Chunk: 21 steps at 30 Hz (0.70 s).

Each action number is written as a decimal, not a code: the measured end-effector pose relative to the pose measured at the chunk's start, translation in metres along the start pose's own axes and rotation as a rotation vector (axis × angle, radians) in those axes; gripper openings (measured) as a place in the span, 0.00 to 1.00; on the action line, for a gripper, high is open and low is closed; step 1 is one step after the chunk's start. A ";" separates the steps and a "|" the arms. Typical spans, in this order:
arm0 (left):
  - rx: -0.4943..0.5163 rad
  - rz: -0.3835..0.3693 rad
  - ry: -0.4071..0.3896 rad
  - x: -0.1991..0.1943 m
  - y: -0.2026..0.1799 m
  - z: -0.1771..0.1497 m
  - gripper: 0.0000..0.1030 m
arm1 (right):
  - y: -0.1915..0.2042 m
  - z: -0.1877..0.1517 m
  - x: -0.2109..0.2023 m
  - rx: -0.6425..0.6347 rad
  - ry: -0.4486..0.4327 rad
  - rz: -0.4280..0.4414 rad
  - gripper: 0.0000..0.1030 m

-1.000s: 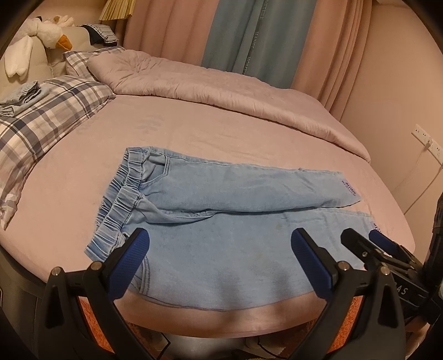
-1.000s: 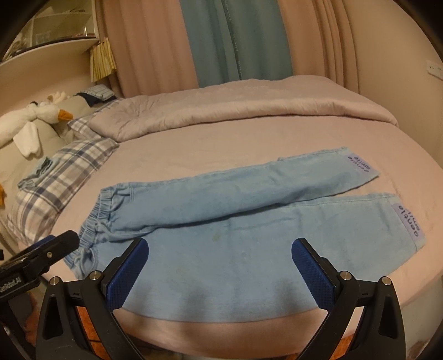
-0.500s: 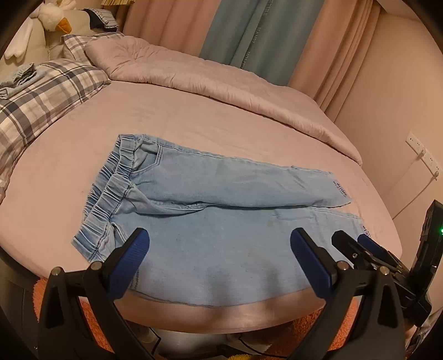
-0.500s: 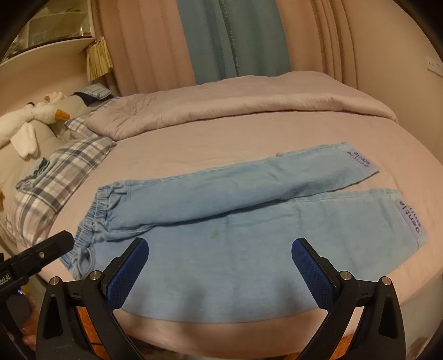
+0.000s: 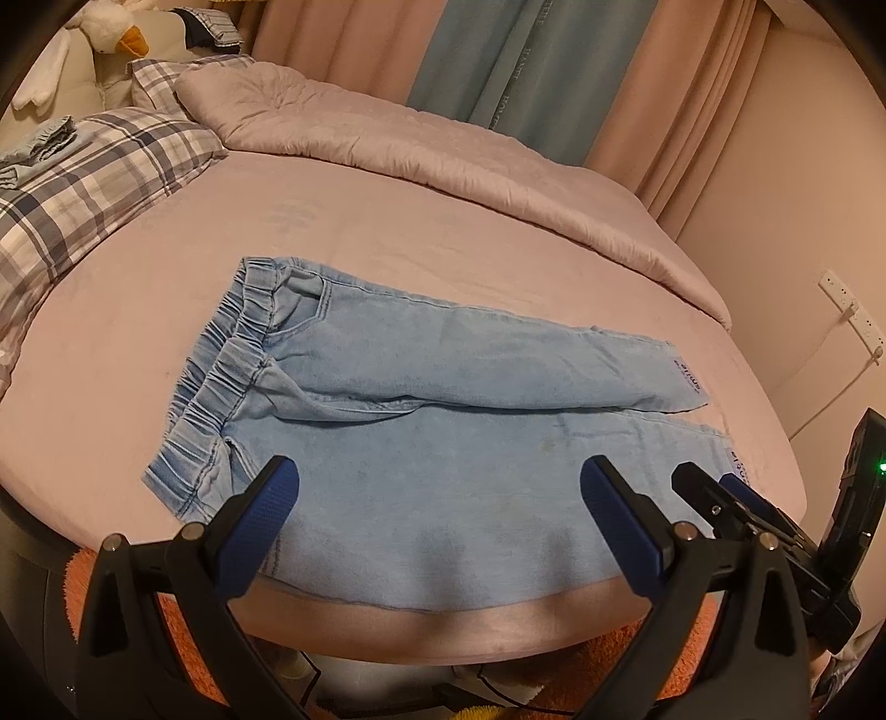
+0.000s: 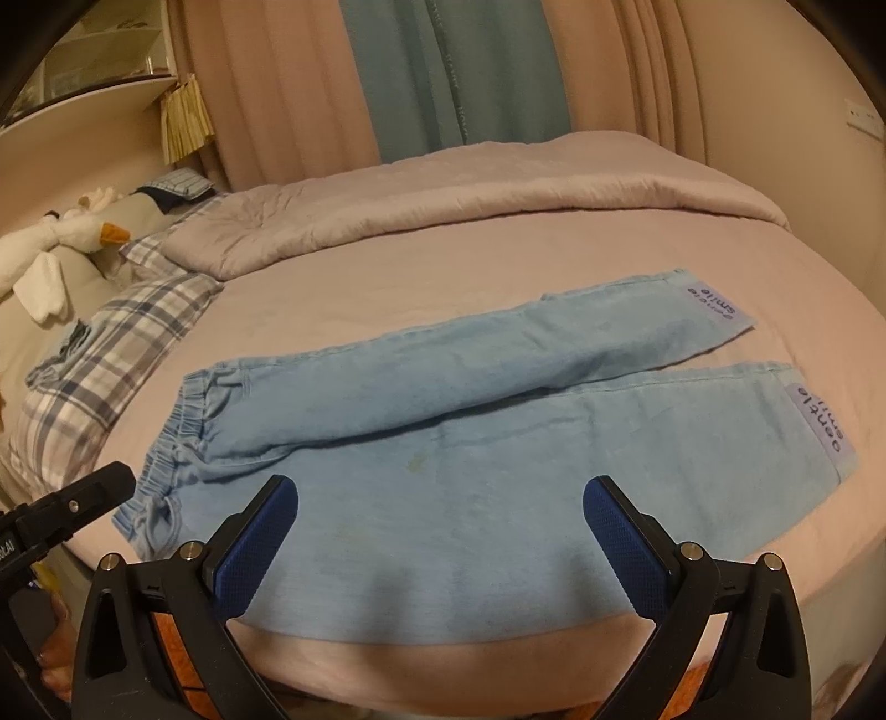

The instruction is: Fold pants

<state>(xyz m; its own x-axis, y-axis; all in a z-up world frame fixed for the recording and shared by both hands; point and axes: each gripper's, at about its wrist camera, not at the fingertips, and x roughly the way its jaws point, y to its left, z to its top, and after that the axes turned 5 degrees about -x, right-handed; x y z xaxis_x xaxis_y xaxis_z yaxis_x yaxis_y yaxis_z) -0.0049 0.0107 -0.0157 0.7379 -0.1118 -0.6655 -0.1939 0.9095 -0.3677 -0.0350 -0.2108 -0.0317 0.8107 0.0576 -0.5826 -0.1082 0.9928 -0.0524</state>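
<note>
Light blue denim pants [image 5: 421, 421] [image 6: 470, 437] lie flat on the pink bed, elastic waistband to the left, both leg cuffs to the right. The far leg overlaps the near one along its length. My left gripper [image 5: 440, 490] hovers open over the near leg close to the bed's front edge, nothing between its blue pads. My right gripper [image 6: 440, 507] is likewise open above the near leg, empty. In the left wrist view the right gripper's fingers [image 5: 714, 501] show near the near cuff. The tip of the left gripper [image 6: 83, 498] shows by the waistband in the right wrist view.
A folded pink duvet [image 5: 421, 144] lies across the far side of the bed. Plaid pillows [image 5: 94, 177] and a white goose plush [image 5: 111, 33] sit at the left. Curtains [image 6: 459, 72] hang behind. An orange rug [image 5: 177, 626] lies below the bed's front edge. A wall socket [image 5: 847, 310] is at right.
Both grippers have risen and drawn back slightly, so the pants sit a little farther away and lower in view. The pants have not moved, and both grippers stay open.
</note>
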 end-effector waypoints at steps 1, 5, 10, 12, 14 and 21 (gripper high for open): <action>0.001 -0.001 0.002 0.000 0.000 0.000 0.99 | -0.001 0.000 0.000 0.003 0.001 0.001 1.00; 0.007 -0.004 0.003 0.000 -0.002 -0.001 0.99 | -0.002 -0.001 -0.001 0.008 0.001 0.002 1.00; 0.009 -0.011 0.010 0.000 -0.006 -0.002 0.98 | -0.003 -0.002 -0.002 0.013 -0.004 -0.002 1.00; 0.011 -0.014 0.012 0.000 -0.006 -0.003 0.98 | -0.003 -0.002 -0.003 0.015 -0.005 -0.004 1.00; 0.013 -0.016 0.014 0.000 -0.007 -0.003 0.98 | -0.004 -0.002 -0.002 0.017 -0.004 -0.006 1.00; 0.012 -0.016 0.016 0.000 -0.008 -0.004 0.98 | -0.006 -0.002 -0.002 0.022 -0.001 -0.009 1.00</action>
<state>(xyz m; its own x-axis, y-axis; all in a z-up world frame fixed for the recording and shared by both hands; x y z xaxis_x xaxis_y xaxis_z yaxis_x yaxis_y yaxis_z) -0.0061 0.0023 -0.0151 0.7305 -0.1329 -0.6698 -0.1739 0.9123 -0.3707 -0.0377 -0.2168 -0.0319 0.8121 0.0490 -0.5814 -0.0886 0.9953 -0.0400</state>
